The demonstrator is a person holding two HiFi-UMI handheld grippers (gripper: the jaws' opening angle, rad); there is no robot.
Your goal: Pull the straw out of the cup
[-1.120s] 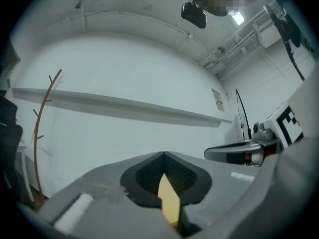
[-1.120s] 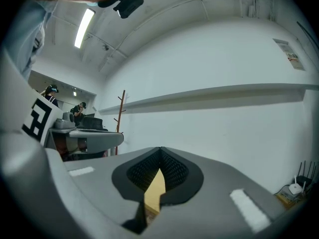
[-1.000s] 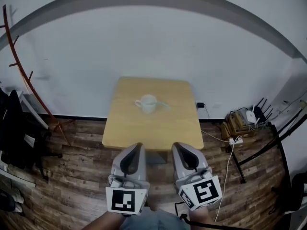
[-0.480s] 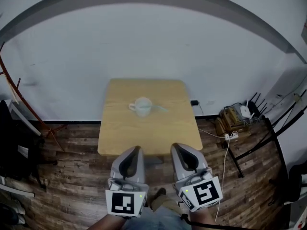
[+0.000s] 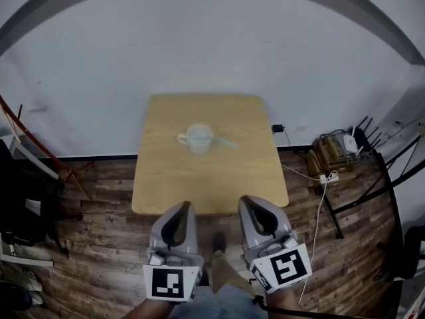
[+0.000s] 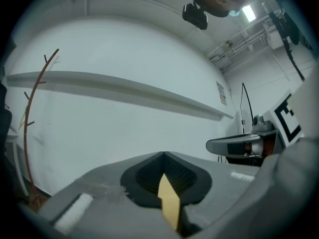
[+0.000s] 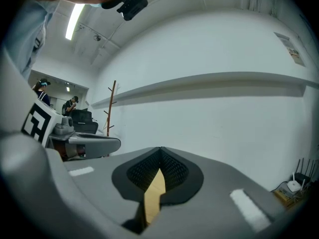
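Note:
A pale cup (image 5: 198, 138) with a handle on its left stands near the far middle of a small wooden table (image 5: 210, 178). A thin pale straw (image 5: 224, 143) leans out of it to the right. My left gripper (image 5: 179, 211) and right gripper (image 5: 255, 207) hang side by side just short of the table's near edge, well apart from the cup. Both are shut with nothing in them. In each gripper view the jaws meet at their tips, and only a thin strip of the table shows between them; the cup is hidden there.
A white wall rises behind the table. A red coat stand (image 5: 30, 138) is at the left, and a router with cables (image 5: 339, 153) lies on the wood floor at the right. The other gripper (image 6: 239, 144) shows at the edge of each gripper view.
Both grippers and the head view have moved toward the table. The table and cup look a little larger, and the near edge now lies just beyond the jaw tips.

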